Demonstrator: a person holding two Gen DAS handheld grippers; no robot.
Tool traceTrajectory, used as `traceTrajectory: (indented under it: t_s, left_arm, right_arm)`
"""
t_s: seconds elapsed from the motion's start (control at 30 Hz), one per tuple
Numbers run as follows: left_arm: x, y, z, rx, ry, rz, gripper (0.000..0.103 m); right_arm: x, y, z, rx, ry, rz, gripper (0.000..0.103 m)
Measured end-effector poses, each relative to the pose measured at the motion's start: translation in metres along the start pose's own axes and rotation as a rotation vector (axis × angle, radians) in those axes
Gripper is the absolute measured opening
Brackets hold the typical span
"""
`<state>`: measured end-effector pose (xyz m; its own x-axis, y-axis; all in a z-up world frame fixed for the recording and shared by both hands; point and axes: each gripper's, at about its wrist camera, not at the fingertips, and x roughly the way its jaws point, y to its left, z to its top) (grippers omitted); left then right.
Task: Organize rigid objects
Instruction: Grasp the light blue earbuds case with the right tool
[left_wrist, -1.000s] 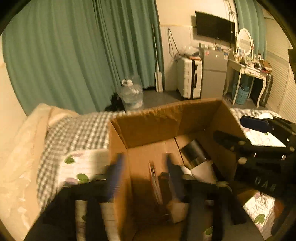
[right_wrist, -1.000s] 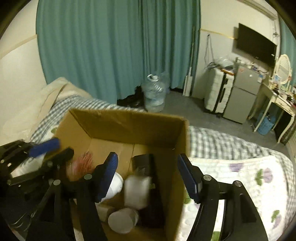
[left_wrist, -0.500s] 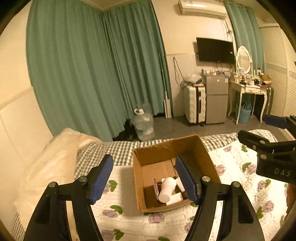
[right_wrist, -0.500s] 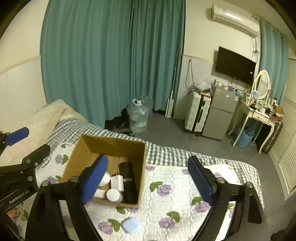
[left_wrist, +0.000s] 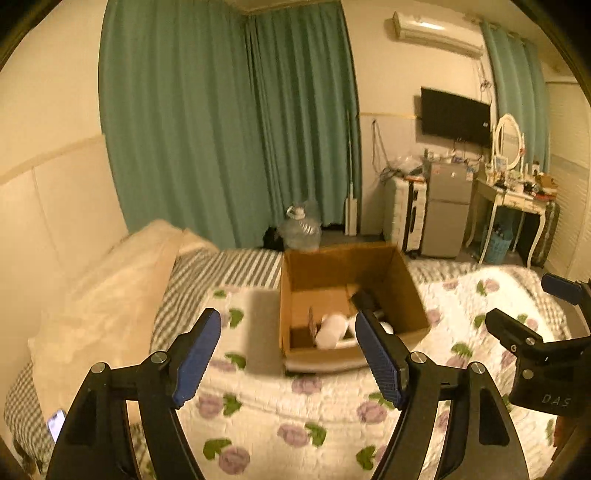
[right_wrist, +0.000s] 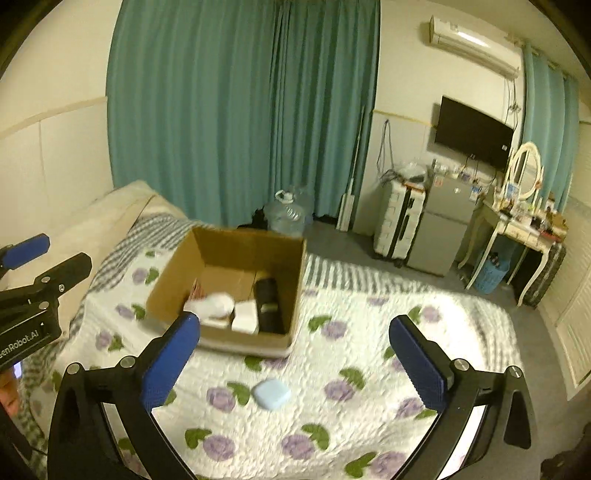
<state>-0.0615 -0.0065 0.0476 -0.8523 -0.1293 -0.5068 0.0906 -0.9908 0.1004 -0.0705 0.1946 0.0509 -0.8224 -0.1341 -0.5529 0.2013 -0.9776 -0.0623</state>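
cardboard fills the middle of the left wrist view: the open box (left_wrist: 351, 306) sits on the floral quilt (left_wrist: 295, 406) of the bed, with a white bottle (left_wrist: 332, 330) and a dark cylinder (left_wrist: 365, 297) lying inside. the left tool (left_wrist: 288, 354) hangs in the lower centre, its blue pads wide apart and holding nothing. the right tool shows at the right edge, also apart.

from the right wrist view, the right tool (right_wrist: 295, 350) spans the lower frame, pads spread and unloaded. a pale blue flat item (right_wrist: 272, 393) lies alone on the quilt, just below centre, near the box (right_wrist: 229, 288) but apart from it. it looks like the one piece left out. to take it well, i judge the right tool should come down over it, straddle its narrow sides, close low against the soft quilt without pinching fabric, then carry it into a free gap in the box.
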Motion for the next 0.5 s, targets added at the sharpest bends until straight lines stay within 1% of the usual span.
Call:
traceTrajectory:
  t_s: [0.13,0.23,0.33,0.5]
  left_arm:
    - [0.03,-0.002,-0.031,-0.012,0.078,-0.003,0.078]
    - [0.052,-0.007,-0.051,0.003,0.118,0.025,0.078]
    - [0.074,-0.01,-0.063,0.014,0.154,0.044,0.078]
    - [0.105,-0.01,-0.084,0.022,0.214,0.044,0.078]
  right_arm:
    - [0.026,-0.004,-0.026,0.042,0.062,0.03,0.103]
    - [0.053,-0.007,-0.039,0.067,0.12,0.054,0.103]
    - [0.083,-0.008,-0.052,0.075,0.176,0.058,0.103]
    - [0.13,0.0,-0.075,0.067,0.258,0.065,0.103]
